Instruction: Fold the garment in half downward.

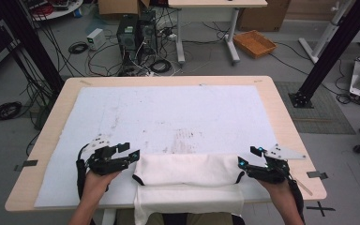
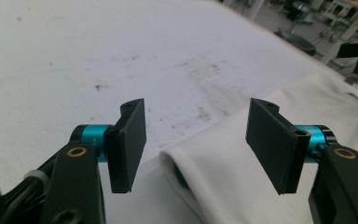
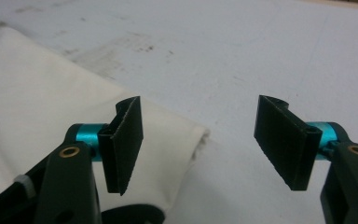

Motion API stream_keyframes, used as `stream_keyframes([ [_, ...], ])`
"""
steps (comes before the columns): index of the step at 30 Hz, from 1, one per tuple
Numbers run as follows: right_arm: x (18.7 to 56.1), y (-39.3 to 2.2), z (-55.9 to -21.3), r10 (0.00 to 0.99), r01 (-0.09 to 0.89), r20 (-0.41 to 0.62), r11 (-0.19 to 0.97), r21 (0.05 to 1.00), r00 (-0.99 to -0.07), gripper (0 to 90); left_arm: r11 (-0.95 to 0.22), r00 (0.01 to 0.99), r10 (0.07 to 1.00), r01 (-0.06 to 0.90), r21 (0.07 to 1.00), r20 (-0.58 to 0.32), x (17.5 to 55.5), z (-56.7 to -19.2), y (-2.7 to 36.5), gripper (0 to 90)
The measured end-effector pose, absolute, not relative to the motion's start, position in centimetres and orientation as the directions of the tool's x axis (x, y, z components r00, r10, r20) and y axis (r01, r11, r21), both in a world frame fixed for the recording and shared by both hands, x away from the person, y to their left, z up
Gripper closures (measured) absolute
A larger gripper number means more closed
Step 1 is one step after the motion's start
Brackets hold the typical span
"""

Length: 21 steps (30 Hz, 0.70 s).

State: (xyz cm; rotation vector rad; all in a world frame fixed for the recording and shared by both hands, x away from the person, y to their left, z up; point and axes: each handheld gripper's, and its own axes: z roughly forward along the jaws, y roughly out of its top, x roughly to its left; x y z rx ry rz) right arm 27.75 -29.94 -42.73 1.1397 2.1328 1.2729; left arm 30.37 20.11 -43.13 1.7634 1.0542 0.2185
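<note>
We see the folded white cloth [image 1: 190, 171] lying long between our left gripper [image 1: 132, 154] and right gripper [image 1: 240, 164], both released, at the table's near edge [image 1: 51, 206].

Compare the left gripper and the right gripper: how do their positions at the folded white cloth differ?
The left gripper sits at the white cloth's left end, the right gripper at its right end. The left's grey plate points left, the right's right. Both are open, holding nothing.

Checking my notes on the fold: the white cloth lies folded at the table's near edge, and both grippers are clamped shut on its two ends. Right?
Not quite. The white cloth lies folded there, but the left gripper and right gripper have their jaws open, gripping nothing, as both gripper views show.
</note>
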Motion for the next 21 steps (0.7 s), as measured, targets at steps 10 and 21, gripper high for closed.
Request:
stream_keyframes([
  [10, 30.8, -28.0, -45.2, 0.773, 0.574, 0.129, 0.337, 0.746, -0.621, 51.0, -0.251, 0.636, 0.715, 0.621, 0.743, -0.29, 31.6, -45.0, 18.4, 60.3],
  [21, 32.2, -27.5, -43.8, 0.758, 0.479, 0.042, 0.368, 0.797, -0.651, 83.0, -0.14, 0.607, 0.717, 0.608, 0.782, -0.343, 32.6, -44.1, 19.0, 80.3],
])
